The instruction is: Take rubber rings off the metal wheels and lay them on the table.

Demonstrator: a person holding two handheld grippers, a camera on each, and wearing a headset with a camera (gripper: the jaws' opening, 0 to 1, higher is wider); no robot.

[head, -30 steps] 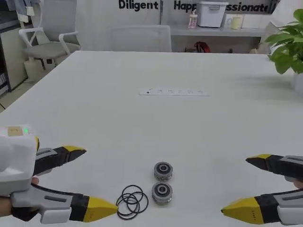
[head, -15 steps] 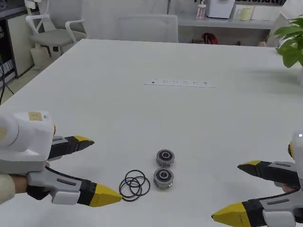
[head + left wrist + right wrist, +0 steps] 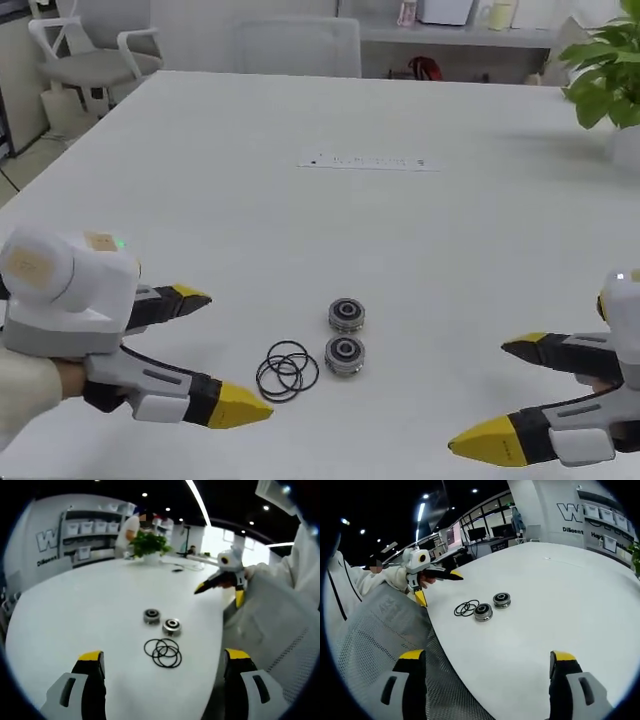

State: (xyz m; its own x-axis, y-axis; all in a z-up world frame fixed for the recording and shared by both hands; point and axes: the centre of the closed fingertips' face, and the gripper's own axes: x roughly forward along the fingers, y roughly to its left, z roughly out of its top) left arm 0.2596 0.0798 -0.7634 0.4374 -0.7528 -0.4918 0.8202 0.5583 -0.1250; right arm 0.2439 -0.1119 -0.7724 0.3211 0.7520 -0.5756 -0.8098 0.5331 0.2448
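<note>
Both my grippers are empty with jaws spread wide: the left gripper (image 3: pixel 235 353) sits near the rings (image 3: pixel 288 371), the right gripper (image 3: pixel 481 396) well apart from them. The rings lie heaped by the near edge of the desk (image 3: pixel 420 250), just beside 2 wheels (image 3: pixel 344 354). I judge stripping nearly finished; next I'd steady a wheel and check its groove for leftovers
</note>
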